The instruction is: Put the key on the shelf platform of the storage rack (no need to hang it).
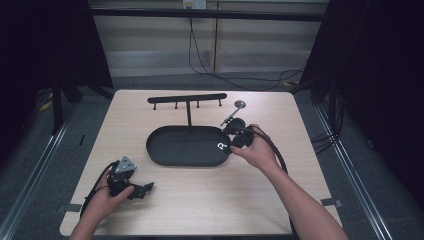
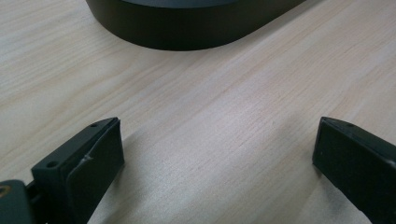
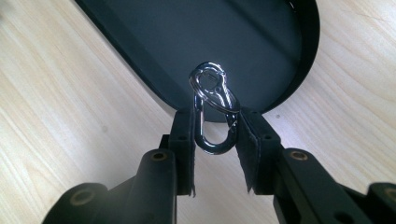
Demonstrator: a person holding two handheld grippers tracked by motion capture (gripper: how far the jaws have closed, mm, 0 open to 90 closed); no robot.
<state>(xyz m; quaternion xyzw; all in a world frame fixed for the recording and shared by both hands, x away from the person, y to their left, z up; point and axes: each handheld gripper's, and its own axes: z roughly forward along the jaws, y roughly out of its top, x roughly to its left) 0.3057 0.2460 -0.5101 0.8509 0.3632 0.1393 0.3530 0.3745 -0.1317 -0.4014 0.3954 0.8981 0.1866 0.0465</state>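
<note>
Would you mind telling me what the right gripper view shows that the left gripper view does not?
The right gripper view alone shows a silver carabiner clip with a small ring through it, pinched in the right claw over the tray's rim, plus the tray's flat inside. The left gripper view alone shows the left claw open, nothing between its jaws, above bare wood. Both share the black oval tray and the light wooden table.
</note>
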